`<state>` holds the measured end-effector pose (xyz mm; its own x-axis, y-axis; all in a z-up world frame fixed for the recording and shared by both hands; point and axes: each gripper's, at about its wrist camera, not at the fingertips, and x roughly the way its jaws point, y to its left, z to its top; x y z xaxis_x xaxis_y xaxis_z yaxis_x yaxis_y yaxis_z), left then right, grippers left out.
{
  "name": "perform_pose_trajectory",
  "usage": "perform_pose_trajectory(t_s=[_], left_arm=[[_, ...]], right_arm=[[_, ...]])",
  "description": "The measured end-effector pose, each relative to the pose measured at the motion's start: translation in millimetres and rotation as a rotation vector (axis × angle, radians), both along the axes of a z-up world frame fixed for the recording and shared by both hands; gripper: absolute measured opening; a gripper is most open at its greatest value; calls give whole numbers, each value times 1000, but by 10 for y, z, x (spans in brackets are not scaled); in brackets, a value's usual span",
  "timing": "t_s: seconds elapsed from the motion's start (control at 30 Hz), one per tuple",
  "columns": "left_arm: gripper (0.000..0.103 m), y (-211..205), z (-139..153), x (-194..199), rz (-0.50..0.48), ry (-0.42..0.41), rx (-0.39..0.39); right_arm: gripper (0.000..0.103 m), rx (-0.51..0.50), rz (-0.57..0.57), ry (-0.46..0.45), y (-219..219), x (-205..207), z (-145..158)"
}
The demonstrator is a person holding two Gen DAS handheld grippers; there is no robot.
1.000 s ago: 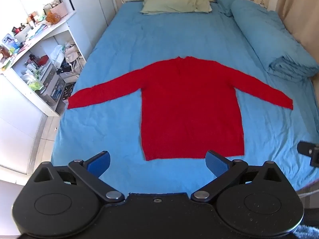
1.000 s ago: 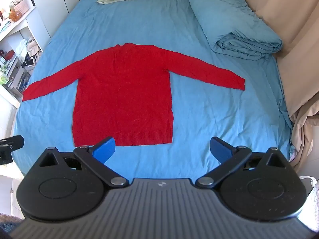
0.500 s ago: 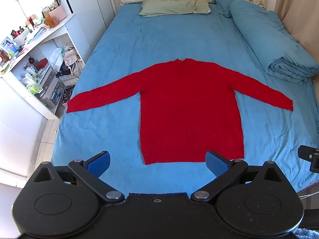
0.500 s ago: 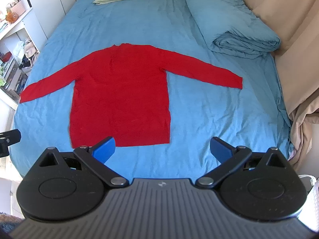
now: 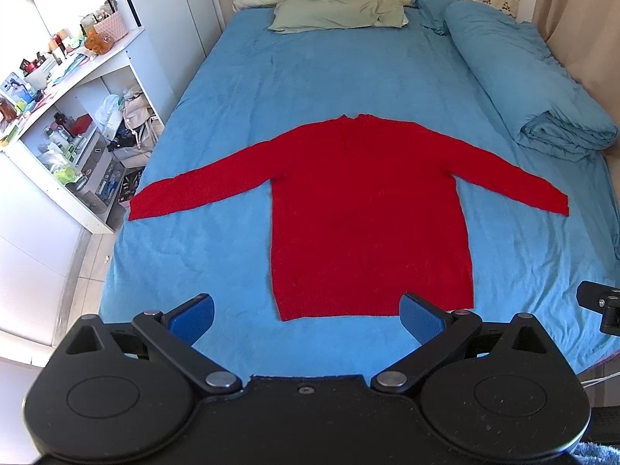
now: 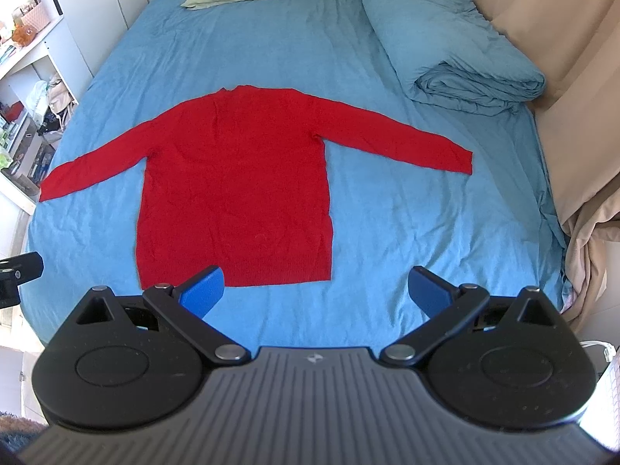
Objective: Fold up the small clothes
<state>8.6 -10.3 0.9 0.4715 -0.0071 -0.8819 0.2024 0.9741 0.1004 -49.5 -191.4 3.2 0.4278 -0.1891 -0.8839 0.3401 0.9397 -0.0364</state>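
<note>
A red long-sleeved sweater [image 5: 368,217] lies flat on the blue bed [image 5: 310,77], both sleeves spread wide and the hem toward me. It also shows in the right wrist view [image 6: 236,193]. My left gripper [image 5: 306,316] is open and empty, held above the foot of the bed just short of the hem. My right gripper [image 6: 316,290] is open and empty, over the bed near the hem's right corner. Neither touches the sweater.
A rolled blue duvet [image 5: 534,89] lies along the bed's right side and a green pillow [image 5: 337,15] at the head. A cluttered white shelf unit [image 5: 66,124] stands left of the bed. Beige curtains [image 6: 562,58] hang on the right.
Both grippers have pulled back and risen slightly, so the sweater sits a little farther off in both views. The sweater itself has not moved and the jaws stay open.
</note>
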Motion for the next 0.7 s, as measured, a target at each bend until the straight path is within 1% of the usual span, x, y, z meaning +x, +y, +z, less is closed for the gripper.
perform_pose_trajectory(t_s=[0.7], left_arm=[[103, 17, 15, -31, 5, -6, 1]], right_arm=[[103, 19, 1, 0, -39, 20, -2]])
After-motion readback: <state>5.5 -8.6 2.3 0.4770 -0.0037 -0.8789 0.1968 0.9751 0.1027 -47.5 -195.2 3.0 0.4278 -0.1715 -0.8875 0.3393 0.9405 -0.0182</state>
